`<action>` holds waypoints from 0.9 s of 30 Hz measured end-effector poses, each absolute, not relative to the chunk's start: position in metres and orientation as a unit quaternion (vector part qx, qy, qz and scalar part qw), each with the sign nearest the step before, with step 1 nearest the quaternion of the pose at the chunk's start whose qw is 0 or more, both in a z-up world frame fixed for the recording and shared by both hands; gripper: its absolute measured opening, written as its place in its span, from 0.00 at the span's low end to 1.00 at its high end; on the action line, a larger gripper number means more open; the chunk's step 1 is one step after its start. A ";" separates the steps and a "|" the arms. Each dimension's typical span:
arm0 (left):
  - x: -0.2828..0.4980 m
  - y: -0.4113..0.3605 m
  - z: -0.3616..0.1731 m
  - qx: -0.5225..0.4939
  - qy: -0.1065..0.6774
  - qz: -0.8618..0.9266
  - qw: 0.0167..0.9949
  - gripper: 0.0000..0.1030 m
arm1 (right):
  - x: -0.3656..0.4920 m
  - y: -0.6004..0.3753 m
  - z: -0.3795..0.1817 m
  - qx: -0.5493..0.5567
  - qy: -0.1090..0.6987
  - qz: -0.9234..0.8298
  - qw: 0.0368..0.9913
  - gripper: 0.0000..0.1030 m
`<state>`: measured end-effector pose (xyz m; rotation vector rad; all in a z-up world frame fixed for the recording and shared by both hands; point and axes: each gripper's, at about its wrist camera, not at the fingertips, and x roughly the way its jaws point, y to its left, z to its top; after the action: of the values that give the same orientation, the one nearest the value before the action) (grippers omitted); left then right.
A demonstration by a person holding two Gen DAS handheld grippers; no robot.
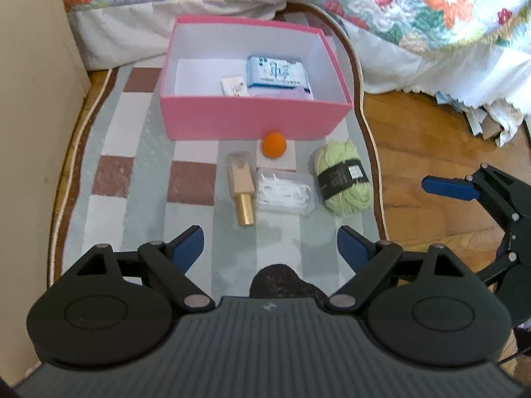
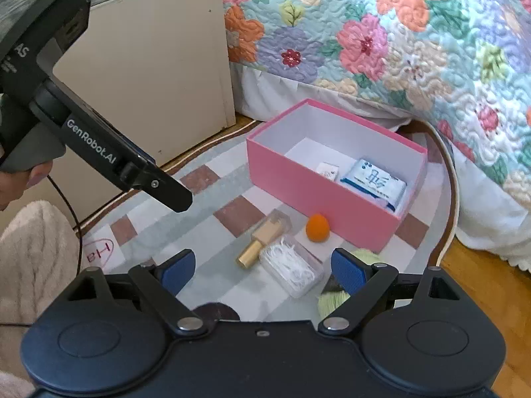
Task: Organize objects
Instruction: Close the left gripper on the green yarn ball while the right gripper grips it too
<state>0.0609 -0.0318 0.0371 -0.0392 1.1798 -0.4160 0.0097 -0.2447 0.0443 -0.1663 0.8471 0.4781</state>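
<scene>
A pink box (image 1: 252,119) (image 2: 318,192) stands on a checked rug and holds a blue-and-white packet (image 1: 277,73) (image 2: 373,180) and a small white packet (image 1: 234,85) (image 2: 328,169). In front of it lie an orange sponge (image 1: 273,145) (image 2: 317,227), a beige bottle with a gold cap (image 1: 241,187) (image 2: 264,240), a clear case of floss picks (image 1: 284,190) (image 2: 292,270) and a green yarn skein (image 1: 343,177) (image 2: 332,298). My left gripper (image 1: 268,248) is open and empty, above the rug short of the bottle. My right gripper (image 2: 262,270) is open and empty, over the floss case.
A bed with a floral quilt (image 2: 381,39) runs behind the box. A beige cabinet (image 2: 146,66) stands at the left. Wooden floor (image 1: 424,139) lies right of the rug (image 1: 146,165). A paper label (image 2: 99,248) lies on the rug. The other gripper shows at the right (image 1: 448,188).
</scene>
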 end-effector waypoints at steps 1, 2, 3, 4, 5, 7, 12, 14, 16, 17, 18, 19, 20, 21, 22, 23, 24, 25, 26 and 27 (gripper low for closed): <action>0.060 -0.035 0.032 -0.016 0.554 -0.196 0.809 0.85 | 0.007 -0.248 0.040 -0.078 0.405 0.228 0.882 0.89; 0.060 -0.038 0.027 -0.017 0.556 -0.197 0.808 0.85 | 0.004 -0.251 0.034 -0.076 0.404 0.225 0.883 0.89; 0.060 -0.041 0.022 -0.018 0.557 -0.198 0.807 0.85 | 0.003 -0.254 0.030 -0.075 0.405 0.223 0.884 0.89; 0.060 -0.044 0.016 -0.020 0.557 -0.200 0.806 0.85 | 0.002 -0.258 0.025 -0.073 0.406 0.221 0.884 0.89; 0.060 -0.048 0.012 -0.021 0.556 -0.201 0.807 0.85 | 0.002 -0.261 0.018 -0.070 0.407 0.218 0.884 0.89; 0.061 -0.055 0.002 -0.018 0.552 -0.200 0.809 0.85 | 0.001 -0.266 0.007 -0.071 0.406 0.213 0.886 0.89; 0.070 -0.078 -0.021 -0.024 0.546 -0.214 0.810 0.85 | 0.004 -0.273 -0.022 -0.093 0.394 0.186 0.895 0.89; 0.077 -0.087 -0.029 -0.028 0.546 -0.221 0.808 0.85 | 0.009 -0.278 -0.032 -0.093 0.393 0.177 0.898 0.89; 0.084 -0.097 -0.038 -0.031 0.541 -0.234 0.807 0.85 | 0.016 -0.283 -0.041 -0.089 0.393 0.168 0.899 0.89; 0.087 -0.101 -0.042 -0.033 0.538 -0.239 0.808 0.85 | 0.020 -0.285 -0.046 -0.086 0.395 0.166 0.899 0.89; 0.091 -0.106 -0.045 -0.034 0.534 -0.242 0.809 0.85 | 0.022 -0.287 -0.050 -0.083 0.398 0.163 0.899 0.89; 0.094 -0.110 -0.049 -0.038 0.530 -0.245 0.811 0.85 | 0.026 -0.289 -0.053 -0.080 0.401 0.161 0.898 0.89; 0.098 -0.114 -0.054 -0.044 0.528 -0.247 0.811 0.85 | 0.030 -0.291 -0.057 -0.078 0.403 0.159 0.898 0.89; 0.101 -0.117 -0.058 -0.050 0.526 -0.249 0.812 0.85 | 0.033 -0.293 -0.062 -0.075 0.406 0.157 0.897 0.89; 0.104 -0.120 -0.063 -0.059 0.526 -0.252 0.810 0.85 | 0.036 -0.295 -0.065 -0.069 0.408 0.153 0.897 0.89; 0.108 -0.123 -0.069 -0.067 0.527 -0.256 0.807 0.84 | 0.039 -0.297 -0.068 -0.061 0.409 0.151 0.898 0.89; 0.111 -0.126 -0.074 -0.075 0.530 -0.259 0.804 0.83 | 0.041 -0.299 -0.071 -0.053 0.410 0.149 0.898 0.89; 0.115 -0.129 -0.080 -0.083 0.535 -0.261 0.799 0.83 | 0.043 -0.301 -0.074 -0.044 0.411 0.147 0.899 0.89; 0.120 -0.132 -0.086 -0.090 0.540 -0.265 0.794 0.82 | 0.046 -0.303 -0.079 -0.035 0.414 0.143 0.898 0.89; 0.123 -0.135 -0.091 -0.094 0.543 -0.268 0.790 0.81 | 0.049 -0.305 -0.082 -0.029 0.416 0.140 0.898 0.89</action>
<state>0.1227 -0.1352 -0.0913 -0.2025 1.1699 -0.5760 0.0491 -0.3046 -0.0823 -0.0592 0.8616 0.2895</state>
